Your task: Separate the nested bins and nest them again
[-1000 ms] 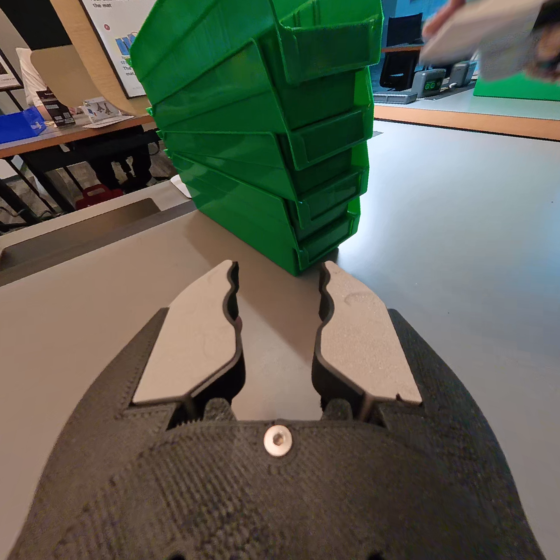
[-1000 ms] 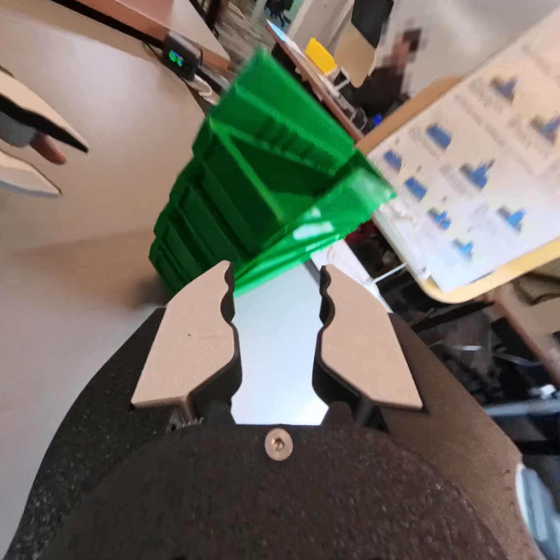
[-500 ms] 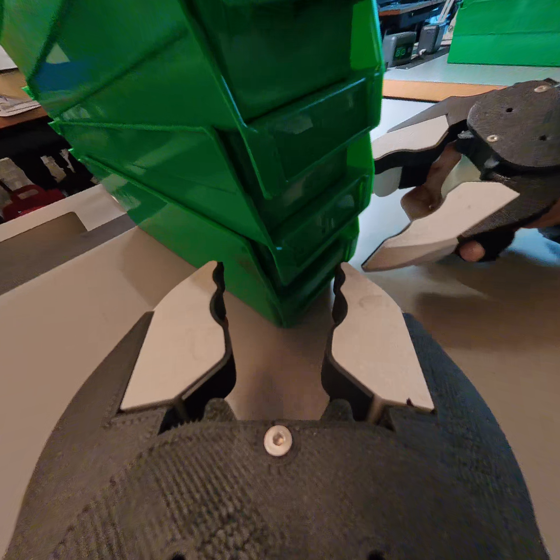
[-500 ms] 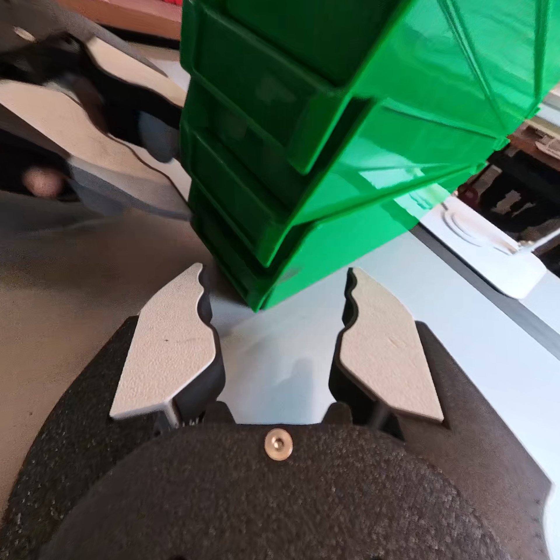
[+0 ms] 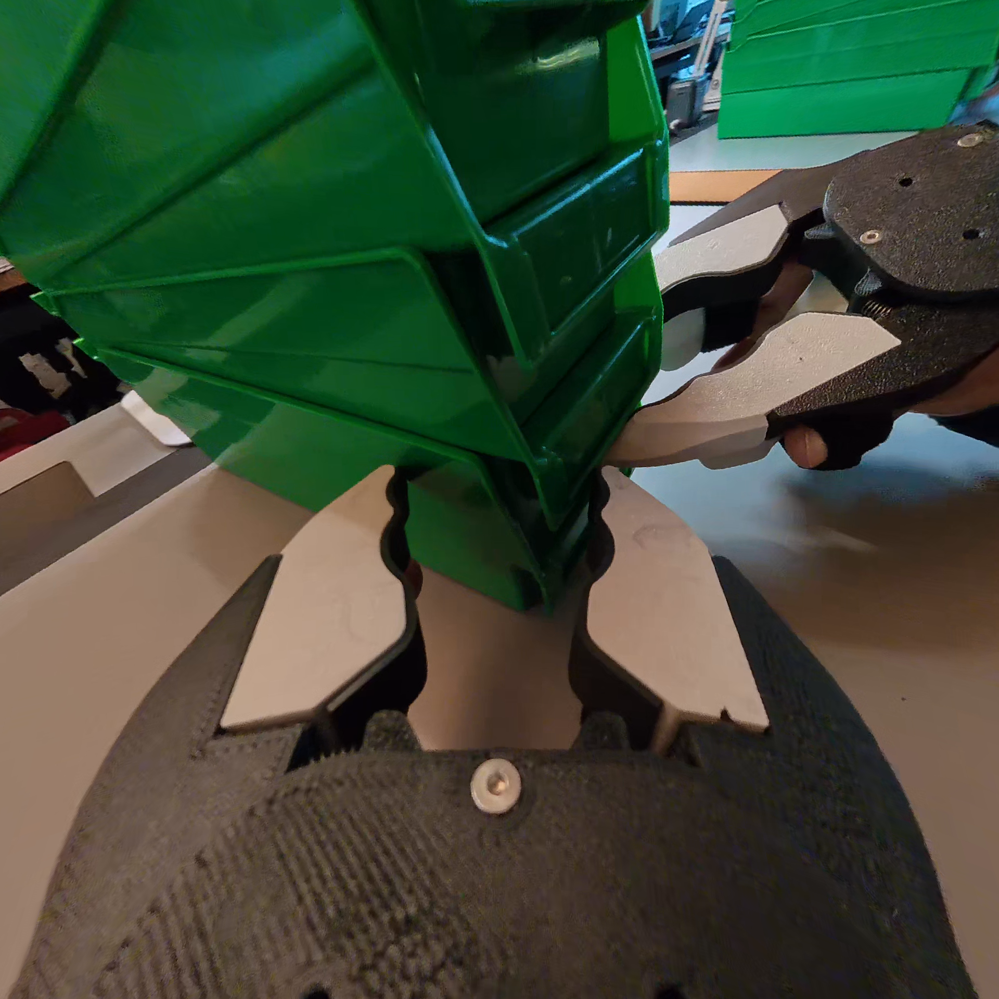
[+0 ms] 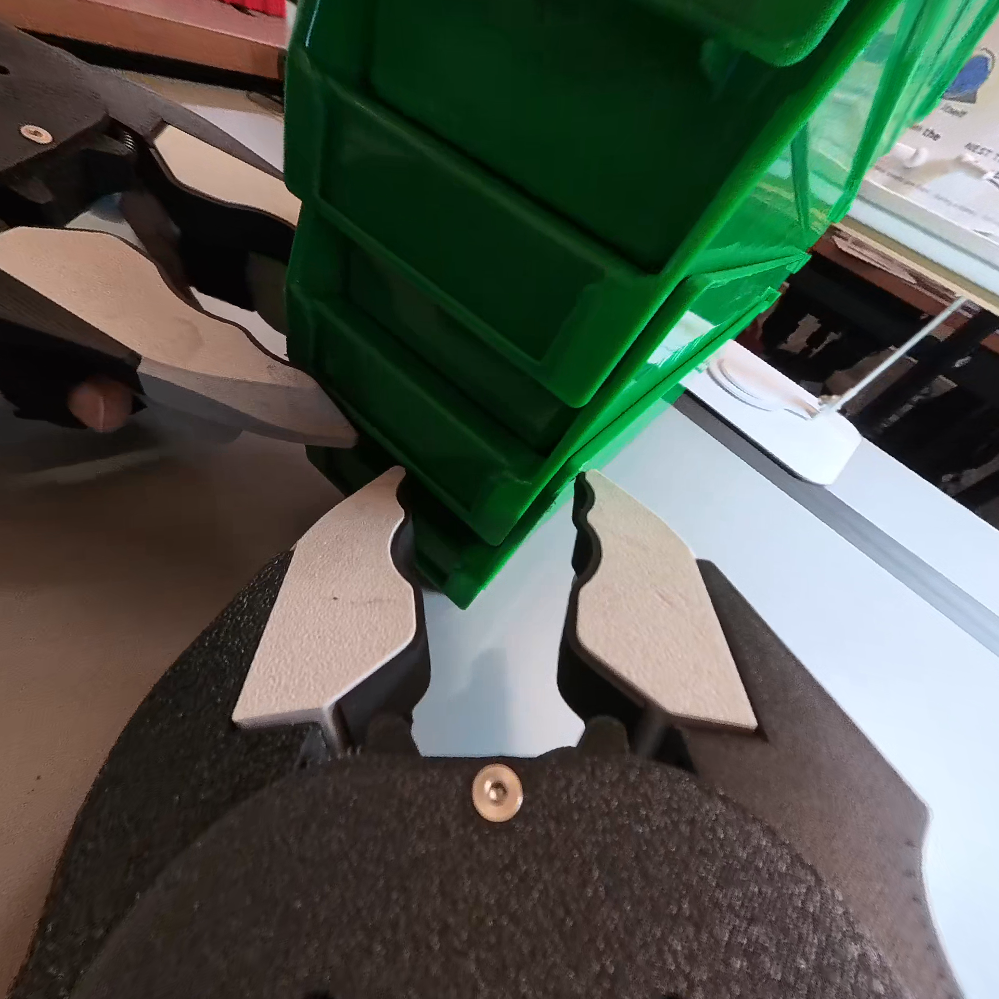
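Nested bins [image 5: 335, 227], bright green glossy plastic, are seen stacked one inside another, standing on a pale grey matt worktop [image 5: 865, 621]. Each bin shows sloped side walls and a recessed rectangular front lip; the stack is seen to lean in both wrist views. A near bottom corner of the lowest bin lies between the pads of the left gripper [image 5: 497, 519], whose jaws are set fairly narrow; contact on both sides cannot be told. The right gripper [image 6: 489, 521] is placed at another bottom corner, jaws partly spread, left pad just beside the bin wall, right pad apart from it. Gripper bodies are black, rough-textured print; fingers [image 6: 330, 611] are flat, light grey, with wavy black inner edges. A gloved hand [image 5: 832, 438] is seen on the right gripper's grip.
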Demonstrator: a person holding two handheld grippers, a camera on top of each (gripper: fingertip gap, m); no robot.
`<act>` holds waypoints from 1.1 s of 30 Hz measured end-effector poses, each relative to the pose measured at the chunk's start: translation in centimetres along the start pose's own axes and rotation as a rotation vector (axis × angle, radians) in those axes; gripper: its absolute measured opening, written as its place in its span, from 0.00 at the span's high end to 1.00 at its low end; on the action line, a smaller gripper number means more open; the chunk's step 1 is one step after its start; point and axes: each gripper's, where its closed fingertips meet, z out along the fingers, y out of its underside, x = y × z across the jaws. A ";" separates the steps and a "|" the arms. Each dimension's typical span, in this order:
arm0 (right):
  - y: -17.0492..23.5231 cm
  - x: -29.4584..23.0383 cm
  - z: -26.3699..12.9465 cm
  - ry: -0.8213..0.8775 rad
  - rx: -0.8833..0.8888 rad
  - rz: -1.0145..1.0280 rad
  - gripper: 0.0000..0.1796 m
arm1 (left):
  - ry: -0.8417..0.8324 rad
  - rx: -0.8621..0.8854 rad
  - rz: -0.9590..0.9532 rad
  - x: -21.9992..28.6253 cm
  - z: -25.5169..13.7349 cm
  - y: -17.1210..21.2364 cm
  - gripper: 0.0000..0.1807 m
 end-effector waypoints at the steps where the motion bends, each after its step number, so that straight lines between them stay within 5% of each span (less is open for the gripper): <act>1: 0.1 0.1 -0.4 0.008 -0.006 0.003 0.69 | 0.010 0.002 0.004 0.3 0.2 -0.1 0.64; 18: 2.1 3.9 -2.8 0.062 0.001 0.057 0.68 | 0.048 0.012 0.019 2.5 4.5 -1.4 0.64; 33: 1.5 2.8 -2.5 0.051 0.007 0.087 0.68 | 0.038 0.008 0.010 2.1 3.5 -1.0 0.65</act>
